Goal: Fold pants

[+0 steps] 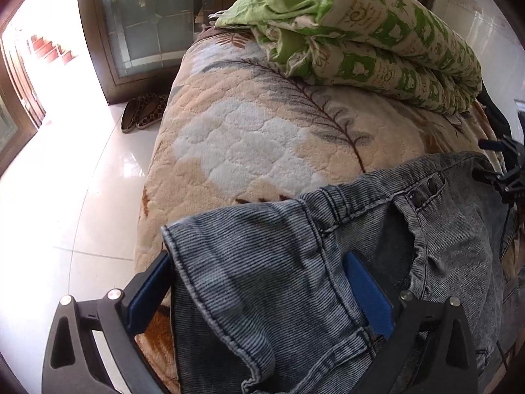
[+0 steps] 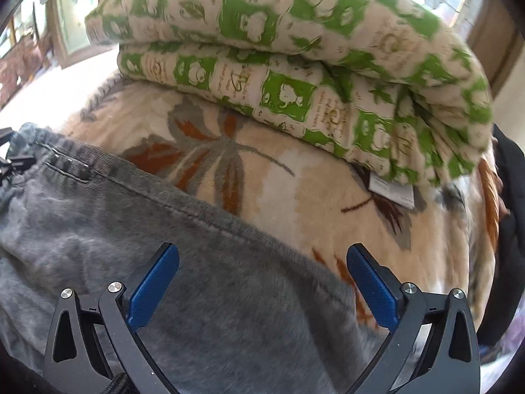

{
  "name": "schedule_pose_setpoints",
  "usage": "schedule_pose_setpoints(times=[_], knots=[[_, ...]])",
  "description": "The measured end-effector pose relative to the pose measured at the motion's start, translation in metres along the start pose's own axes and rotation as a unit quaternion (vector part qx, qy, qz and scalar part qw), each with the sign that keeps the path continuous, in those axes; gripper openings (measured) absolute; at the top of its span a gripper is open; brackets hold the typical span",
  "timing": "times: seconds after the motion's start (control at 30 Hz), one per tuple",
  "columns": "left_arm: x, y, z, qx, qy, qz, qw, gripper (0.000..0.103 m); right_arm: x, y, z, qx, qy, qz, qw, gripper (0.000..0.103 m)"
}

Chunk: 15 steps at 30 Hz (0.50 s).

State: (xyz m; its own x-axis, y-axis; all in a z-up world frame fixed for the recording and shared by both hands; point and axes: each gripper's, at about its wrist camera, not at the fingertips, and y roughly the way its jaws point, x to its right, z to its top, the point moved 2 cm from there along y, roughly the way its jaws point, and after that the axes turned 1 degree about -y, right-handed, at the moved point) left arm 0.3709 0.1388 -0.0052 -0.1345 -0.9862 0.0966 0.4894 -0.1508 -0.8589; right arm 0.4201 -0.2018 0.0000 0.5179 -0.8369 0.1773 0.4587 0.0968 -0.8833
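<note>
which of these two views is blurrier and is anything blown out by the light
Right wrist view: blurrier, the green-and-cream patterned folded quilt smeared, the grey denim pants soft. Left wrist view: sharp on the pants, but the doorway and glossy white tiled floor blown out.

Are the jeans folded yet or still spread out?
Partly folded: one denim flap of the jeans lies doubled over between the left hand-held gripper's open fingers.
</note>
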Motion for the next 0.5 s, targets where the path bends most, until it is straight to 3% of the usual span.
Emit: schedule_pose_setpoints(times=[0.13, 0.2, 0.27, 0.37, 0.5], knots=[[0.008, -0.003, 0.004, 0.0, 0.019, -0.006, 0.9998, 0.08, -0.002, 0.025, 0.007, -0.028, -0.025, 0.002, 0.999, 0.092], [0.012, -0.006, 0.004, 0.004, 0.029, -0.011, 0.9995, 0.071, -0.003, 0.029, 0.008, -0.021, -0.017, 0.027, 0.999, 0.076], [0.016, -0.009, 0.003, 0.007, 0.036, -0.018, 0.9992, 0.053, -0.005, 0.029, 0.008, -0.012, 0.001, 0.07, 0.997, 0.024], [0.024, -0.014, 0.002, 0.007, 0.048, -0.029, 0.9984, 0.031, -0.021, 0.026, 0.009, -0.007, -0.032, 0.046, 0.998, 0.011], [0.029, -0.026, 0.005, 0.008, 0.051, -0.022, 0.9984, 0.02, -0.03, 0.019, 0.005, 0.002, -0.029, 0.043, 0.999, 0.009]])
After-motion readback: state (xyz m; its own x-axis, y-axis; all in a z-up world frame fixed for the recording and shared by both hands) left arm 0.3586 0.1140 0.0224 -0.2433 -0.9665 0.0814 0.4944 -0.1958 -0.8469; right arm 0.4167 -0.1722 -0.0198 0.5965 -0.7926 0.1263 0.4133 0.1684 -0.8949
